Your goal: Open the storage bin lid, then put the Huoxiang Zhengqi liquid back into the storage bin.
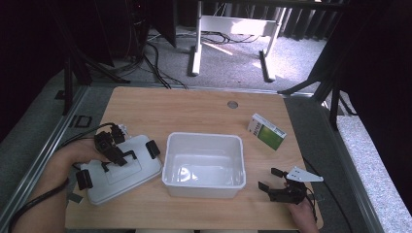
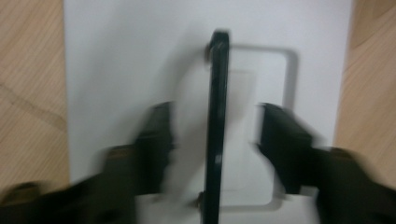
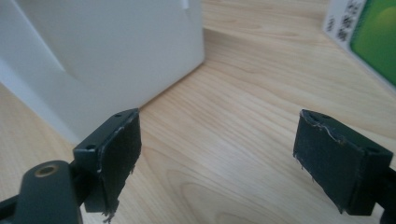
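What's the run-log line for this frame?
left tool: open, astride lid handle | right tool: open, idle beside tub | lid: on table

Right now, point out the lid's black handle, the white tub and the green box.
handle (image 2: 217,126), left gripper view, middle of the black bar.
tub (image 1: 204,138), high view, far rim.
box (image 1: 270,134), high view, green face.
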Available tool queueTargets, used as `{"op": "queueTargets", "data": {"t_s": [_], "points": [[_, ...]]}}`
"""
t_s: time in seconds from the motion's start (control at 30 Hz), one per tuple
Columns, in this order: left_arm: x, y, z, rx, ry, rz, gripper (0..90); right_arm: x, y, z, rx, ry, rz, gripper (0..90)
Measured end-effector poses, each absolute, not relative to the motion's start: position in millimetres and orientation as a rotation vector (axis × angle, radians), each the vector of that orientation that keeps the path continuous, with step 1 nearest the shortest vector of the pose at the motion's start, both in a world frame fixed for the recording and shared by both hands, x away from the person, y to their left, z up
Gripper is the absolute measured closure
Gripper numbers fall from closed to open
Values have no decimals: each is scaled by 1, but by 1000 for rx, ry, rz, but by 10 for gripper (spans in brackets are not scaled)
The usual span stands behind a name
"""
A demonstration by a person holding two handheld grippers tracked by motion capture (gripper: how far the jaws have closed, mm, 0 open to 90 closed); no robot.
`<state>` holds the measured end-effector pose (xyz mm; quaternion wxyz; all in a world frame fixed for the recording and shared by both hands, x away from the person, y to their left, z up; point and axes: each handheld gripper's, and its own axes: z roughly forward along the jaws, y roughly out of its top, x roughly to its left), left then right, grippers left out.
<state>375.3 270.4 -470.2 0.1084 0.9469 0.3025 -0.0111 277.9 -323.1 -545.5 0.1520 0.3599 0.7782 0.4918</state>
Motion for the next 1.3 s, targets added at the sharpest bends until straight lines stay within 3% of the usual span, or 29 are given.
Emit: {"op": "queueTargets", "data": {"t_s": [0.1, 0.27, 0.77, 0.83, 1.3], "points": [[375, 271, -466, 2758, 900, -91, 253, 277, -327, -541, 1051, 2225, 1426, 136], [374, 272, -464, 2786, 904, -51, 206, 277, -332, -532, 1067, 2275, 1363, 122], [373, 271, -463, 2798, 917, -45, 182, 287, -334, -512, 1063, 2444, 1162, 97], [373, 271, -463, 2796, 916, -45, 182, 289, -331, -506, 1044, 2519, 1088, 146], [372, 270, -459, 2809, 909, -31, 181, 303, -317, -502, 967, 2765, 636, 144]]}}
